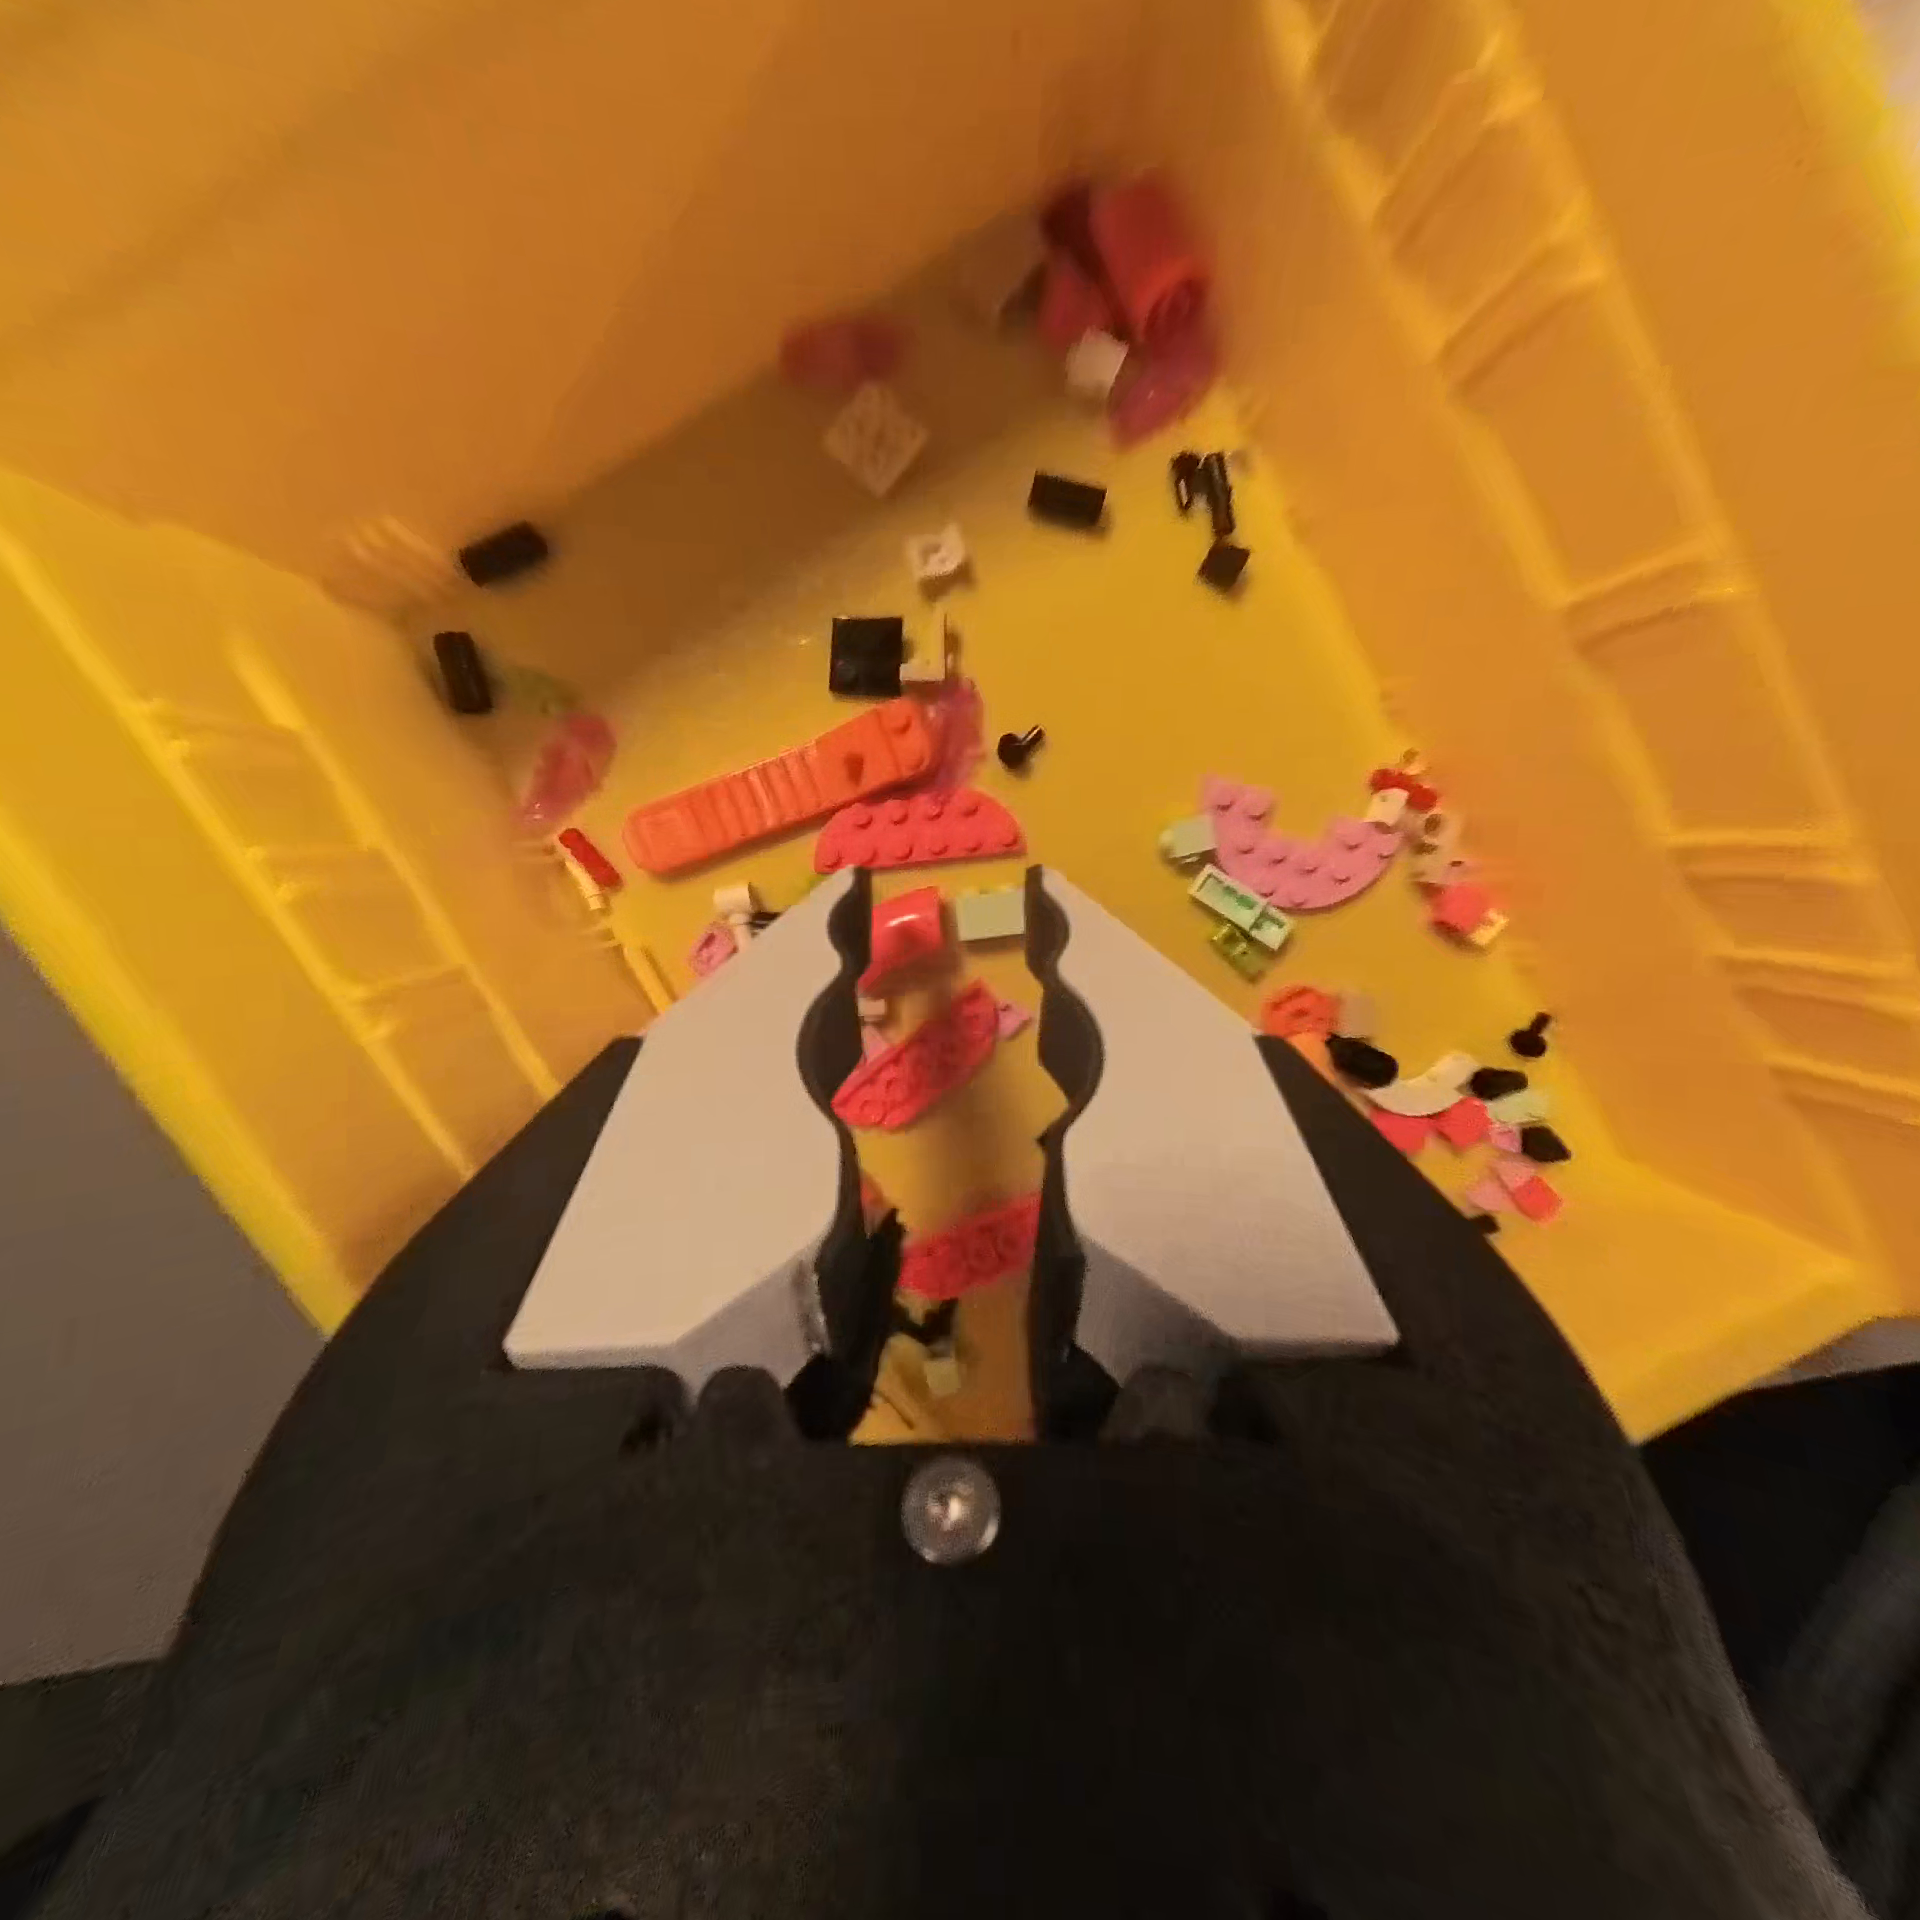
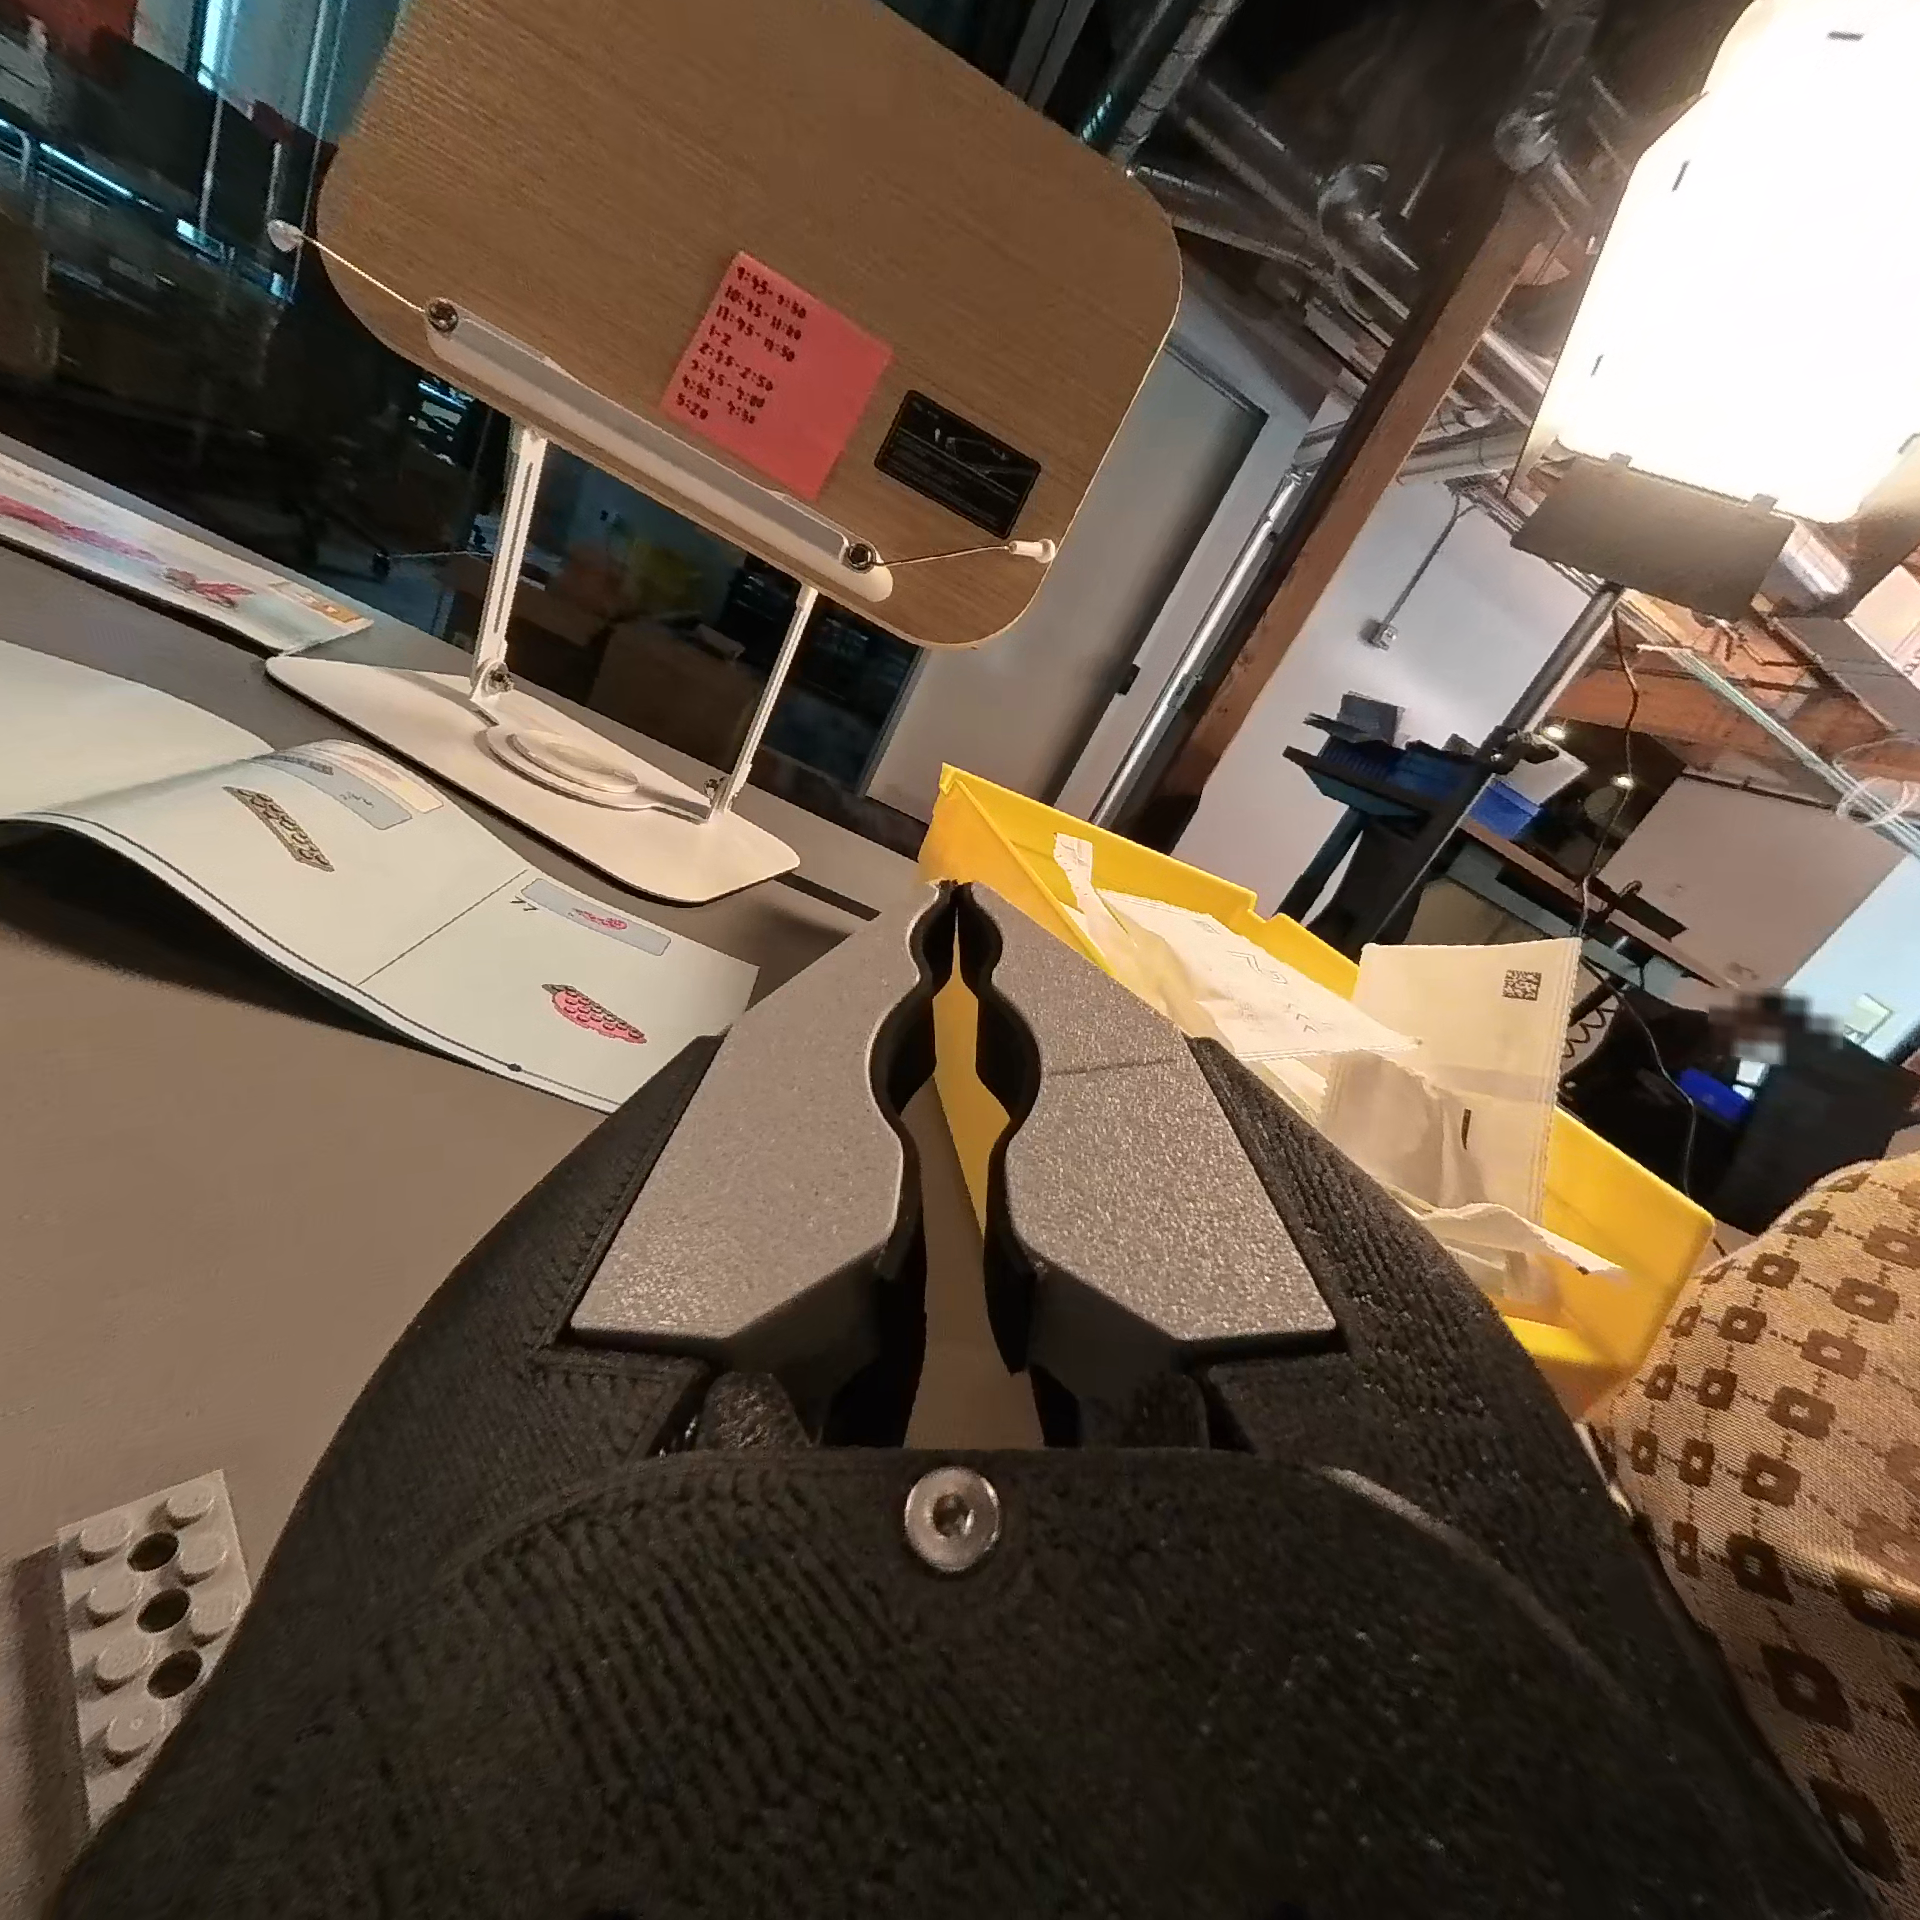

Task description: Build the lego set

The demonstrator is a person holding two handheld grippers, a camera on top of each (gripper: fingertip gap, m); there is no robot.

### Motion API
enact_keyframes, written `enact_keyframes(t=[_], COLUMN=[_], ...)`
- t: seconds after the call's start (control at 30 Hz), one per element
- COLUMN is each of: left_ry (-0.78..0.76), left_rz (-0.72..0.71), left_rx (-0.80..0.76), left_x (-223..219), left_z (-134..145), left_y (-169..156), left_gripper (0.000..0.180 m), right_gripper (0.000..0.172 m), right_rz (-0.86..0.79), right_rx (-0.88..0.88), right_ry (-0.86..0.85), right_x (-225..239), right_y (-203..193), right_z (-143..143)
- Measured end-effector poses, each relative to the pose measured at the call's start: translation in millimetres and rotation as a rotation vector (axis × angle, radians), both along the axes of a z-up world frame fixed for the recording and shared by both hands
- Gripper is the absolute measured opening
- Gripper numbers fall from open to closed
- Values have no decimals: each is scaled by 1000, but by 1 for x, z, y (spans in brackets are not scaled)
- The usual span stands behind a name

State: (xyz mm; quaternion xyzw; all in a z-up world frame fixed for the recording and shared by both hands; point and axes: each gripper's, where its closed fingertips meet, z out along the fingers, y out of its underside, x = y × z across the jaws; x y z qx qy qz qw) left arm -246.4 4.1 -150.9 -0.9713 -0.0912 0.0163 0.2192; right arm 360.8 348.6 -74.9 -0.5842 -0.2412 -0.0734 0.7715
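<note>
My left tool (image 1: 945, 883) hangs inside a yellow bin (image 1: 520, 343), pointing down at its floor, with its two fingers standing apart. Between them I see a coral curved brick (image 1: 909, 930) close to the left finger (image 1: 847, 914) and a pale green brick (image 1: 989, 914) next to the right one; the picture is blurred, and I cannot tell whether the curved brick is falling, lying on the floor or touching the finger. Neither pad presses on anything. Just beyond the fingertips lies a coral half-round plate (image 1: 920, 831), and touching its far edge an orange brick separator (image 1: 779, 795). To the right sits a pink arched plate (image 1: 1304, 847); small black pieces (image 1: 1065, 497) are scattered farther back.

My right tool (image 2: 954, 896) is low over the grey worktop (image 2: 208, 1195) with its fingertips together, nothing showing between them. Right behind the tips stands a second yellow bin (image 2: 1621, 1226) stuffed with torn white paper bags (image 2: 1455, 1039). To the left lies an open instruction booklet (image 2: 416, 914), with a wooden book stand (image 2: 748, 312) on a white base beyond it. A grey studded plate (image 2: 135, 1621) rests at the lower left.
</note>
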Motion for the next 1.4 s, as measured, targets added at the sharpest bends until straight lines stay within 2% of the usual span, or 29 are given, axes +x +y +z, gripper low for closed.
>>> enact_keyframes(t=[0.2, 0.43, 0.67, 0.83, 1.0, 1.1, 1.27, 1.4], left_ry=[-30, -38, -61, -61, -53, -22, -16, 9], left_rz=[15, 18, 27, -11, -21, -48, -96, -123], left_rx=[-171, -252, -273, -197, -53, -38, -53, 6], left_x=[-6, -9, -11, -7, 0, 7, 22, 33], left_z=[-23, -35, -35, -27, 6, 16, 15, 28], left_y=[1, 5, 4, 9, 17, 13, 8, 15], left_gripper=[51, 50, 45, 44, 44, 44, 44, 44], right_gripper=[0, 0, 0, 0, 0, 0, 0, 0], right_rz=[15, 30, 44, 56, 58, 58, 60, 62], right_rx=[-7, -13, -14, -16, -17, -17, -17, -16], right_ry=[4, 15, 18, 18, 16, 14, 18, 18], right_x=[-2, -3, -5, -7, -8, -8, -8, -8], right_y=[0, 0, 0, 0, 0, -1, -1, -1], right_z=[-1, -1, -1, -1, -1, -2, -1, -1])
